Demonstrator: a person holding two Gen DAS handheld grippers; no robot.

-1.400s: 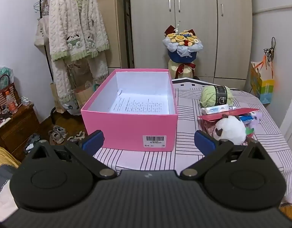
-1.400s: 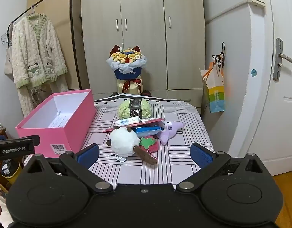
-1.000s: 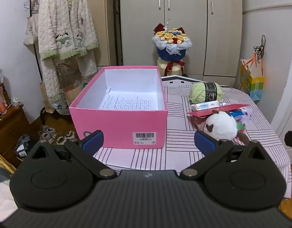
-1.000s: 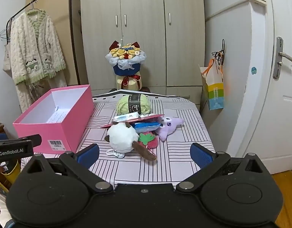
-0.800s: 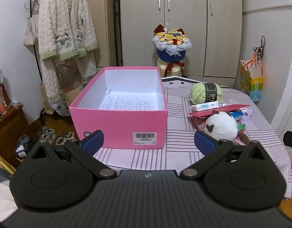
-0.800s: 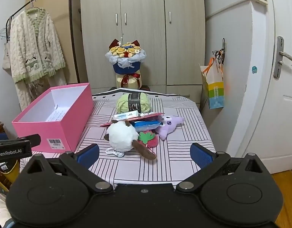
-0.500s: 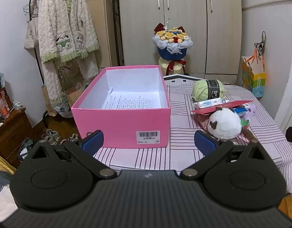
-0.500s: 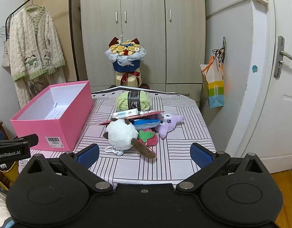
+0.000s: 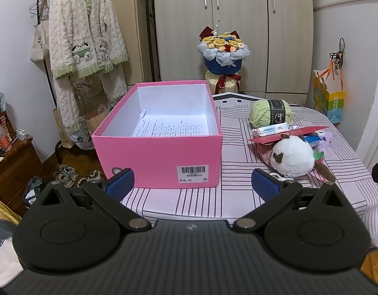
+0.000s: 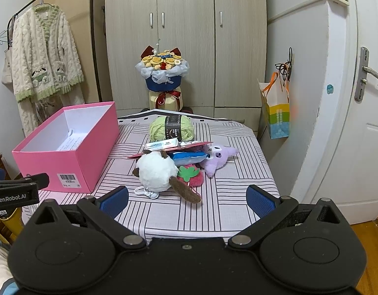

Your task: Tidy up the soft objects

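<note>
Strawberry plush (image 10: 192, 175) mostly hidden behind white plush (image 10: 156, 170), centre of right view. Blue packet (image 10: 189, 156) partly under red card (image 10: 175, 149). Box barcode label (image 9: 192, 172) txt too small to read.

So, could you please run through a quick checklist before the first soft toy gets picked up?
1. Right gripper open, holding nothing: ok.
2. Left gripper open, holding nothing: ok.
3. Pink cardboard box lidless, only a printed sheet inside: ok.
4. Round white plush toy uncovered on top, nearest the right gripper: ok.
5. Purple plush toy free of the pile: not ok, a blue packet overlaps it.
6. Green yarn ball reachable behind the pile: cannot tell.
</note>
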